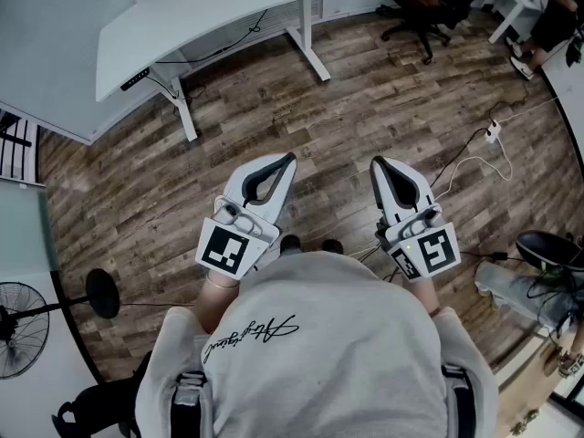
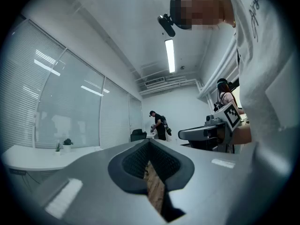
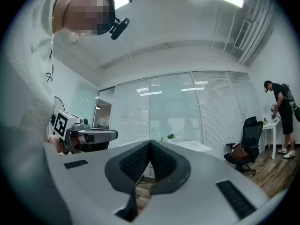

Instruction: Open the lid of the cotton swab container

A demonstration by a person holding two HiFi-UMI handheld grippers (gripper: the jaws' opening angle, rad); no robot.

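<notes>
No cotton swab container shows in any view. I hold both grippers level in front of my body, over a wooden floor. My left gripper [image 1: 288,159] is shut, its jaw tips meeting with nothing between them; its own view shows the tips [image 2: 149,142] closed against the room. My right gripper [image 1: 376,162] is shut and empty too, its tips [image 3: 150,142] touching. Each gripper shows in the other's view as a grey body with a marker cube: the right one [image 2: 220,128], the left one [image 3: 77,130].
A white desk [image 1: 228,16] stands ahead on the left, with cables under it. Black office chairs [image 1: 424,7] and a seated person [image 1: 552,21] are at the far right. A fan [image 1: 18,322] stands at my left. A power strip [image 1: 493,133] lies on the floor.
</notes>
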